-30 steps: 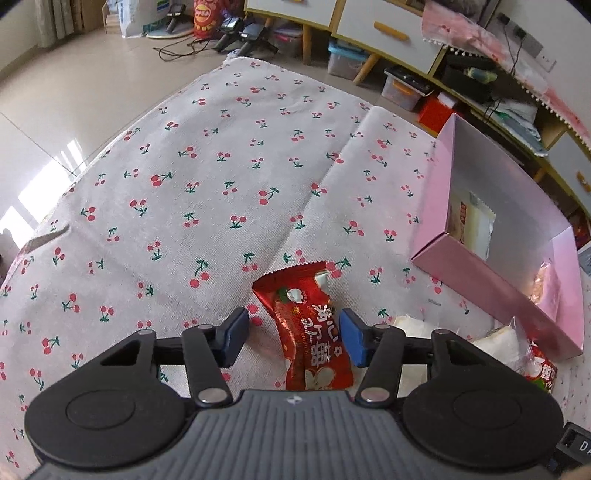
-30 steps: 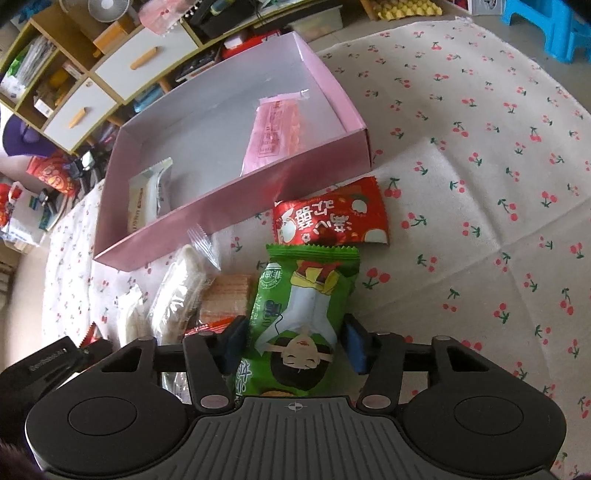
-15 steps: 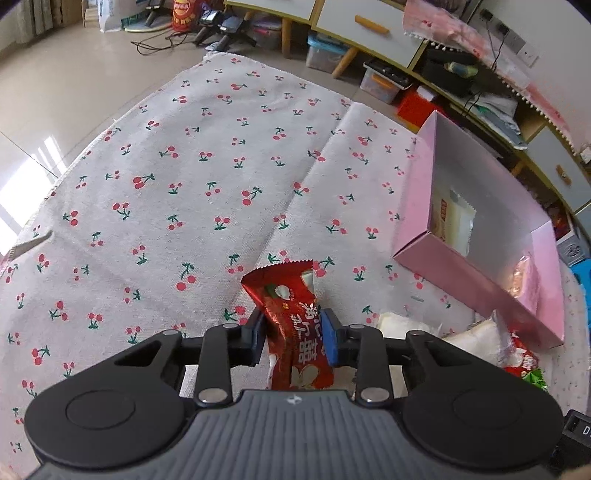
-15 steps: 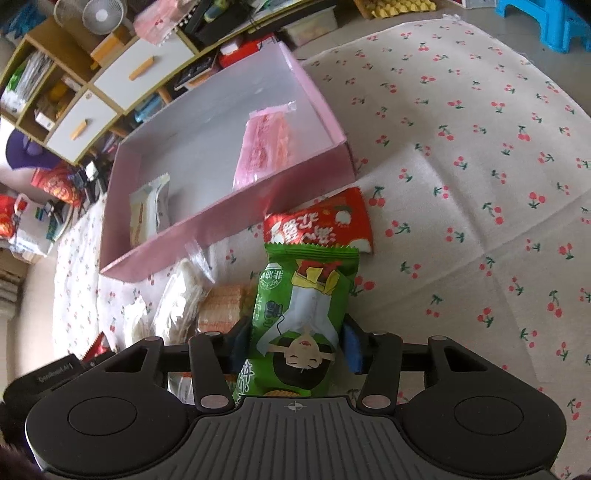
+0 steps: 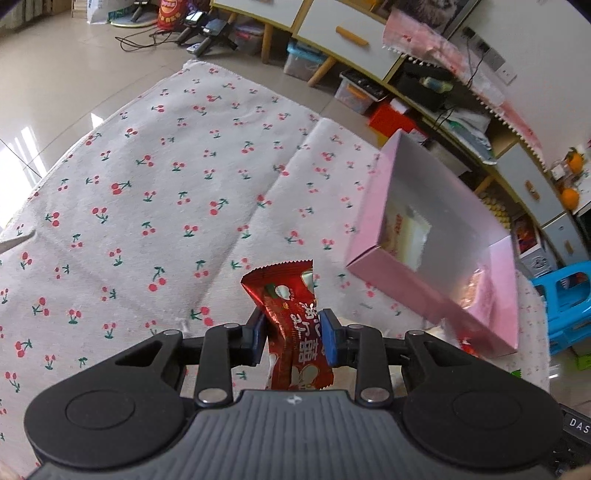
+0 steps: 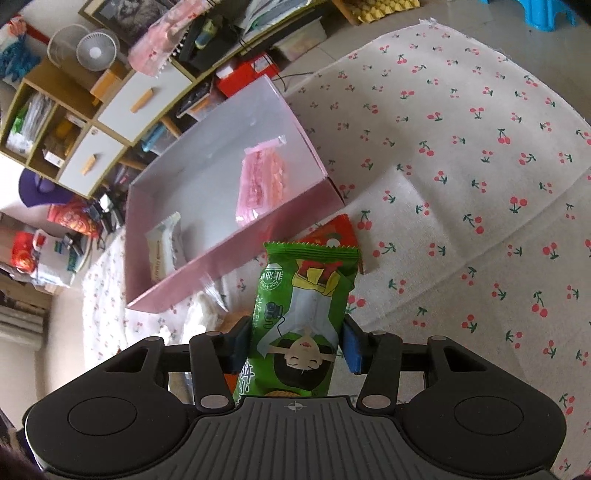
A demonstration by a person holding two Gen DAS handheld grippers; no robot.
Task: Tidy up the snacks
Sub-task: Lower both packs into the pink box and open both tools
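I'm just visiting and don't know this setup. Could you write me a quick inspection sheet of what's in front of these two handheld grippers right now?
Surface: cherry-print cloth spread over the floor.
Job's things: open pink box holding a white packet and a pink packet; another red packet lies on the cloth beside the box.
Clutter: a few more wrapped snacks by the box's near wall, partly hidden.
Grippers: left gripper shut on a red snack packet, its jaws having just closed; right gripper shut on a green snack packet.
Cables: black leads on the tiled floor.
Surroundings: drawer cabinets, desk fan, blue stool.

Home: cluttered drawers (image 6: 122,107), fan (image 6: 96,52)
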